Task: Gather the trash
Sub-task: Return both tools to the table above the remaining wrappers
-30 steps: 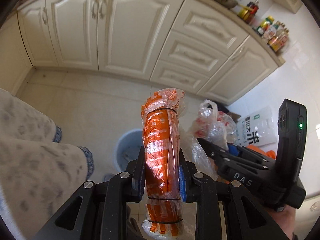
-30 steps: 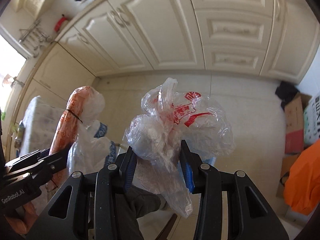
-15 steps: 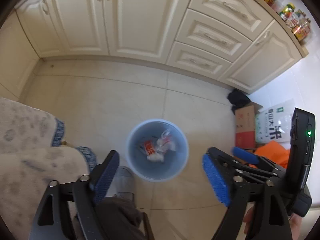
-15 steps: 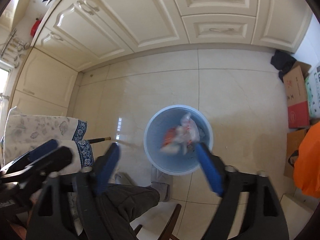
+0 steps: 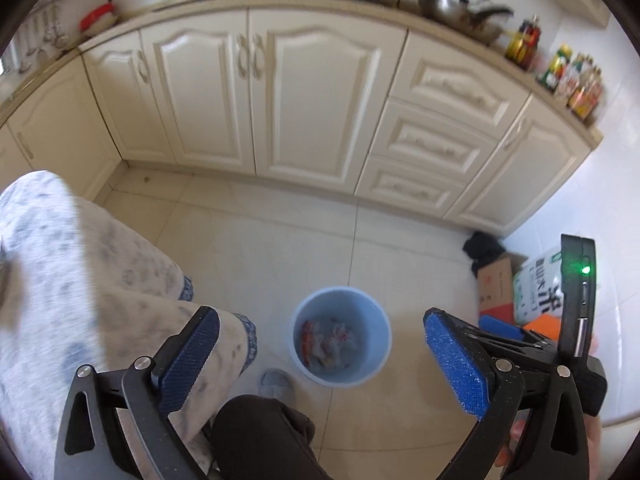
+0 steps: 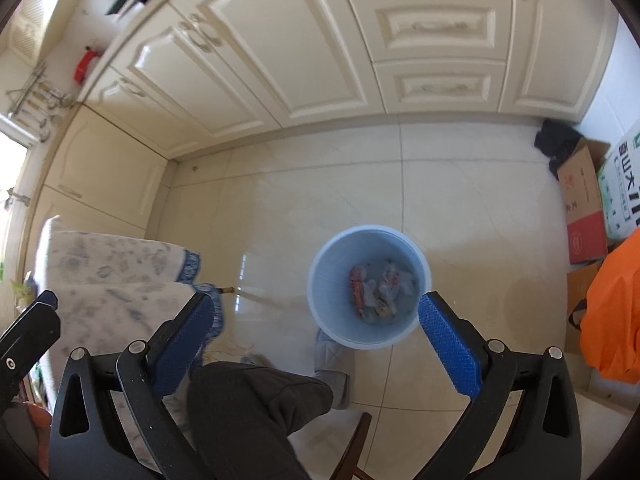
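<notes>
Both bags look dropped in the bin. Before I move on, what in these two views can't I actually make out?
- Bin floor under the trash in the blue bin: both views, bags cover it.
- Printing on the bags: too small, blurred.
- Floor nearest the person: both views, hidden by the dark trouser leg and patterned cloth.
- Orange bag: right wrist view, cut by the edge.
- Bottle labels on the counter: left wrist view, blurred.

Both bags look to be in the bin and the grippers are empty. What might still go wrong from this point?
1. The blue bin stands right at the person's slipper; a shifted foot might tip it.
2. The left gripper and right gripper are opening with nothing between them; the right gripper's body sits close beside the left, so they might knock together.
3. The bags lie loose inside, so a tip might spill them.
</notes>
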### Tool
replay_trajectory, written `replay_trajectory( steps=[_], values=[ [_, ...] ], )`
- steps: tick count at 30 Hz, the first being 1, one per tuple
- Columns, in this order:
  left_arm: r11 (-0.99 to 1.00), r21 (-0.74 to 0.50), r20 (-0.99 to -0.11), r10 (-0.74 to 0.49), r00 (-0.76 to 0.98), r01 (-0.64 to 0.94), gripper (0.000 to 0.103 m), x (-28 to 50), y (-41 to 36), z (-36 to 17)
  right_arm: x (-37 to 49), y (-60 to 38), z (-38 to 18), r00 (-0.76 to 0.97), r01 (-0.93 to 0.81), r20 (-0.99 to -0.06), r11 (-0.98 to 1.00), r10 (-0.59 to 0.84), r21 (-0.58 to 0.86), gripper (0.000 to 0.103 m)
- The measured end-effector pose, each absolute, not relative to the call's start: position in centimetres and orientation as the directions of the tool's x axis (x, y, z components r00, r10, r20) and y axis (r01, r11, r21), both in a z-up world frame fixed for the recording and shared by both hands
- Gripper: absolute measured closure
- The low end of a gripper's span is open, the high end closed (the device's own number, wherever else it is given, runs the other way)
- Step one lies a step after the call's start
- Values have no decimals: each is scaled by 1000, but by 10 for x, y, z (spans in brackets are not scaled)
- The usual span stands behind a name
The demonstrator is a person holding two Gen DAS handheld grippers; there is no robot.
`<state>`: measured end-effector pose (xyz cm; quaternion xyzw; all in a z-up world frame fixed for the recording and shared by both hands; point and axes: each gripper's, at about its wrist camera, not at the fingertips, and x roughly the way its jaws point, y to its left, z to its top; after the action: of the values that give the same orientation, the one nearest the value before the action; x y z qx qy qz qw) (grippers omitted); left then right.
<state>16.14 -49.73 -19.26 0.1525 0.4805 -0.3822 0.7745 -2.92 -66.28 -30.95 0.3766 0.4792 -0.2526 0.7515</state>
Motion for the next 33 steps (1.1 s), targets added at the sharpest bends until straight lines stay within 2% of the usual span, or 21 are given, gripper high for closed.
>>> replay_trajectory(
  steps=[6, 14, 21, 27, 33],
  values=[
    [690, -133, -792, -506, 342, 712, 1, 144, -419, -146, -15, -629, -255, 484, 680, -873, 652, -56, 335, 0],
    [768, -91, -680, -513, 524, 634, 1, 95, -287, -80, 17, -563, -178, 599, 548, -797, 763, -72, 342, 0],
    [838, -60, -600, -464, 652, 542, 1, 67, -198, -49, 55, -490, -122, 674, 386, -737, 872, -44, 301, 0],
    [900, -24, -553, -375, 744, 436, 1, 35, -125, -34, 78, -427, -93, 713, 248, -701, 934, 3, 256, 0],
    [946, -42, -514, -297, 805, 322, 1, 7, -62, -29, 97, -362, -68, 741, 109, -669, 972, 60, 208, 0]
  ],
)
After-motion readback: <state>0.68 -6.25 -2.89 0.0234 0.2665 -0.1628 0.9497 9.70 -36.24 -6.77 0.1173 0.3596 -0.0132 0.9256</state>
